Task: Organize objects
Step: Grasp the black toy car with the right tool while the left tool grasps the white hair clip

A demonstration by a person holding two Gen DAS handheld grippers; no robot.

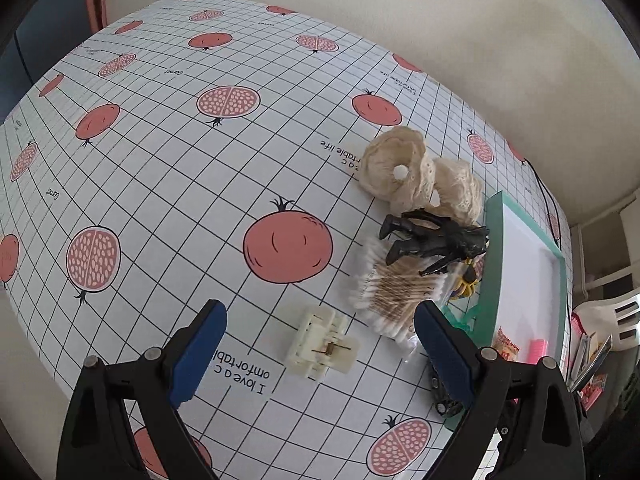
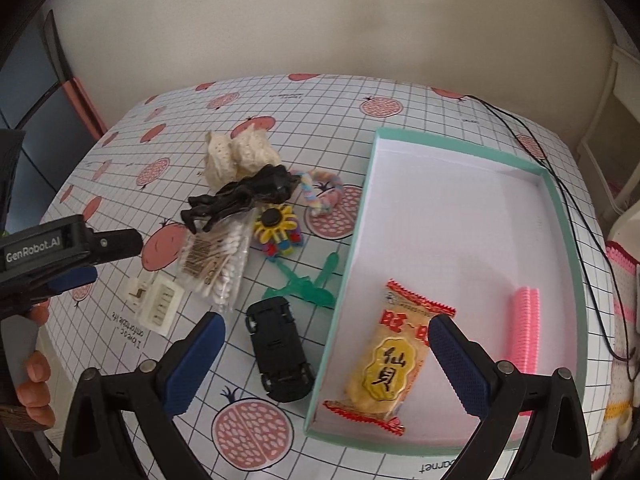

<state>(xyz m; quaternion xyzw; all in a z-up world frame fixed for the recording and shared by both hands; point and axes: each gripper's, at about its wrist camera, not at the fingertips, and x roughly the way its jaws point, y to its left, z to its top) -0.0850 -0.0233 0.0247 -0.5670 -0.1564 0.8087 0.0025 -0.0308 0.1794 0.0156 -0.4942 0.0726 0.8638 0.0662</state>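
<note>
My left gripper (image 1: pixel 320 344) is open just above the table, with a cream plastic clip (image 1: pixel 324 348) between its blue pads. From the right wrist view the left gripper (image 2: pixel 76 264) sits left of that clip (image 2: pixel 154 298). My right gripper (image 2: pixel 326 354) hangs open over the near edge of the teal box (image 2: pixel 560 216), with nothing held. In the box lie a snack packet (image 2: pixel 394 356) and a pink comb (image 2: pixel 522 328). A black toy car (image 2: pixel 278 348), cotton swabs (image 2: pixel 222 264), a black figurine (image 2: pixel 236 196) and lace rolls (image 2: pixel 236 154) lie left of the box.
A green plastic piece (image 2: pixel 310 282), a sunflower toy (image 2: pixel 276 226) and a pastel rope ring (image 2: pixel 324 192) lie by the box's left wall. A black cable (image 2: pixel 560 184) runs along the box's right side. A wall stands behind the table. A hand (image 2: pixel 34 376) holds the left gripper.
</note>
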